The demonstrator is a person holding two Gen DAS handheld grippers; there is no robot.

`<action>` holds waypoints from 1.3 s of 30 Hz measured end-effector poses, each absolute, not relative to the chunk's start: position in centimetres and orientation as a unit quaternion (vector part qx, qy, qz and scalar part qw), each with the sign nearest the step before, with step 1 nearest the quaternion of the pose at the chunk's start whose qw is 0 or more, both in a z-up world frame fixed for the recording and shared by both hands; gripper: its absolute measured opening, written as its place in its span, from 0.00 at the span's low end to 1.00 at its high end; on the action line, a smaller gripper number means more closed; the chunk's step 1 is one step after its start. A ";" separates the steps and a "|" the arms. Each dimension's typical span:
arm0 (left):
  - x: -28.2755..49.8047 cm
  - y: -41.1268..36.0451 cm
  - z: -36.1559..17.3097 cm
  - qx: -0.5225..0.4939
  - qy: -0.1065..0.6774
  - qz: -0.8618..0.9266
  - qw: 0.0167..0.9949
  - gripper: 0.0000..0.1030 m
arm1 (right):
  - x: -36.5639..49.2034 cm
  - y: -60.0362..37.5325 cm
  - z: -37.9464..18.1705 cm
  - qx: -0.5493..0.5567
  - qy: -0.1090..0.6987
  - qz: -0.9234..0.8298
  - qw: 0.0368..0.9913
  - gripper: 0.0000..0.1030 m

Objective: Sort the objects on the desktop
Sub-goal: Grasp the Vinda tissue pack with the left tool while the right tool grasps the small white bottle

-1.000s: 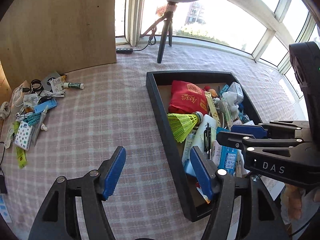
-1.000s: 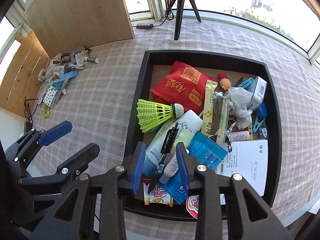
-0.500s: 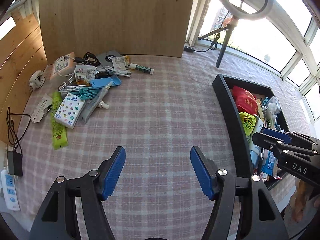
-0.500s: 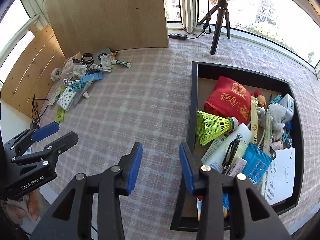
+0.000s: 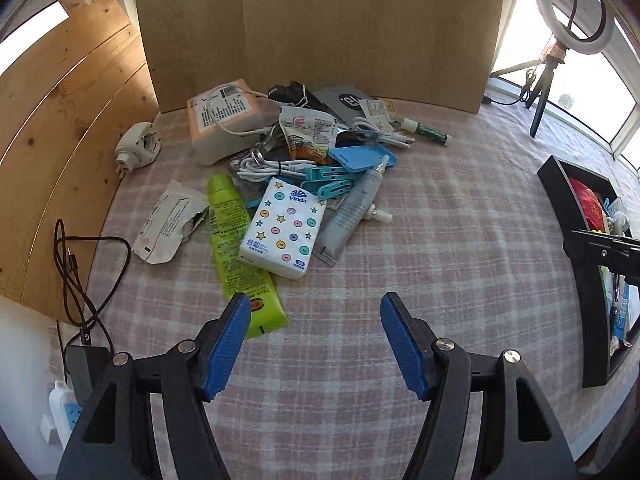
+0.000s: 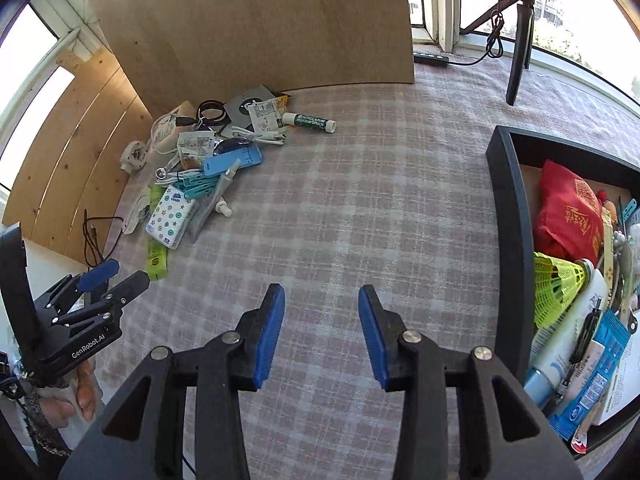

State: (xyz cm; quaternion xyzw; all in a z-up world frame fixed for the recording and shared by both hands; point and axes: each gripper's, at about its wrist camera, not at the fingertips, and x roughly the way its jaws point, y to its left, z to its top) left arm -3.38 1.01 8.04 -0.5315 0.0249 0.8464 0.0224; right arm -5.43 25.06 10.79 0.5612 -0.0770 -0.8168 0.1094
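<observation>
Reaching for the next pick: both claws empty, a fresh item from the loose pile not yet chosen. Left claw (image 5: pixel 316 344) standing wide apart, nothing between its blue pads, hovering over the checked counter (image 5: pixel 440 240). Right claw (image 6: pixel 322 330) also parted and empty, jaws having just been opening, hanging between pile and black tray (image 6: pixel 510 216).

Lying just ahead of the left claw's left pad: green tube (image 5: pixel 236 248), long axis running away from the claw, crimped flat end nearest, far end tucked into the pile. Overlapping its right side: Vinda tissue pack (image 5: pixel 282 232), long axis slightly tilted rightward from the claw. Beyond it, grey tube (image 5: pixel 352 208), capped tip pointing away and right.

Judging the next move: advancing the left claw and straddling the green tube across its width, avoiding the tissue pack.
</observation>
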 end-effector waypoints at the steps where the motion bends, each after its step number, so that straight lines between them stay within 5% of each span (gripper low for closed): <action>1: -3.9 0.6 7.7 -0.533 0.030 0.845 0.023 0.63 | -6.5 23.8 10.6 0.563 -0.080 -0.814 0.115 0.37; 23: -10.5 0.2 2.5 -0.569 0.086 0.817 0.033 0.67 | -20.7 12.4 2.3 0.645 -0.127 -0.741 0.135 0.37; 30: -10.7 0.3 2.1 -0.569 0.074 0.818 0.034 0.52 | -20.5 11.6 2.0 0.648 -0.145 -0.731 0.159 0.21; 39: -8.7 -0.5 3.5 -0.567 0.013 0.822 0.049 0.46 | -19.2 12.2 2.8 0.643 -0.157 -0.729 0.173 0.19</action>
